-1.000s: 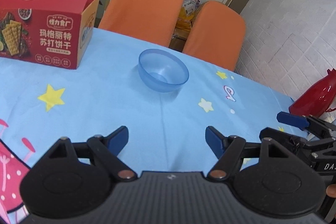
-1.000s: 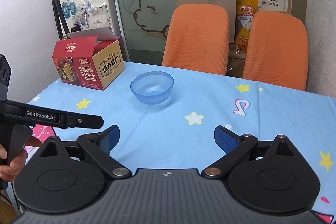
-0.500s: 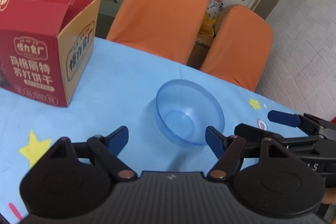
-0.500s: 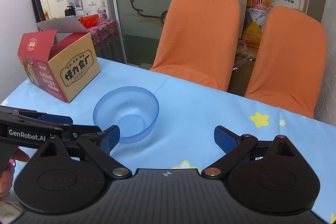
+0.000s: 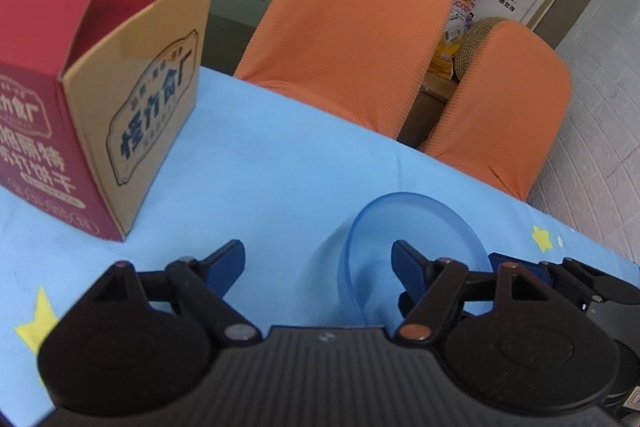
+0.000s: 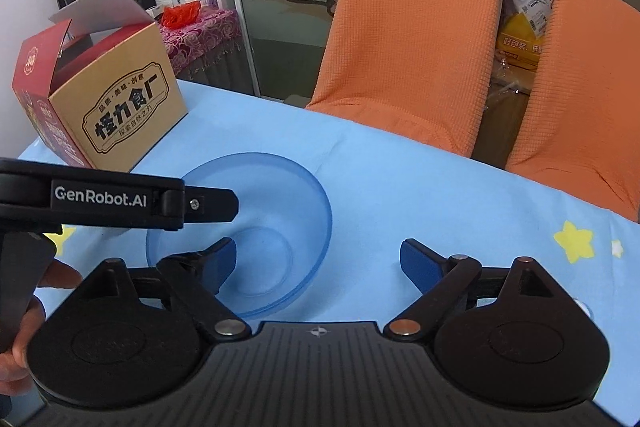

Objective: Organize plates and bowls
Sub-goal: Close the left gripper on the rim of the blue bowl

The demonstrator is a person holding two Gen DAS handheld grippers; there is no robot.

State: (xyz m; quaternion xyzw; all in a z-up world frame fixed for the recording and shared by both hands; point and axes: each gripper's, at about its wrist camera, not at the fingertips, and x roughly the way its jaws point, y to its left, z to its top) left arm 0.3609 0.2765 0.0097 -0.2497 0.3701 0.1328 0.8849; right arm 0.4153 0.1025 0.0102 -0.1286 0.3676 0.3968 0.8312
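The blue bowl (image 6: 256,227) sits on the tablecloth (image 6: 400,187), just right of the cracker box (image 6: 108,107). Your left gripper (image 5: 318,259) and right gripper (image 6: 316,259) are both spread wide, each with one finger inside the bowl.

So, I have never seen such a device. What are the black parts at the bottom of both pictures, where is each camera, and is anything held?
These are two hand-held grippers; a person carries one in each hand, and no robot arm is present. Each picture comes from a camera on one gripper, looking forward along its blue-tipped fingers. The left gripper and the right gripper are both open and hold nothing. On the blue star-patterned tablecloth sit a translucent blue bowl, right at both grippers' fingertips, and an open red cracker box. Two orange chairs stand behind.
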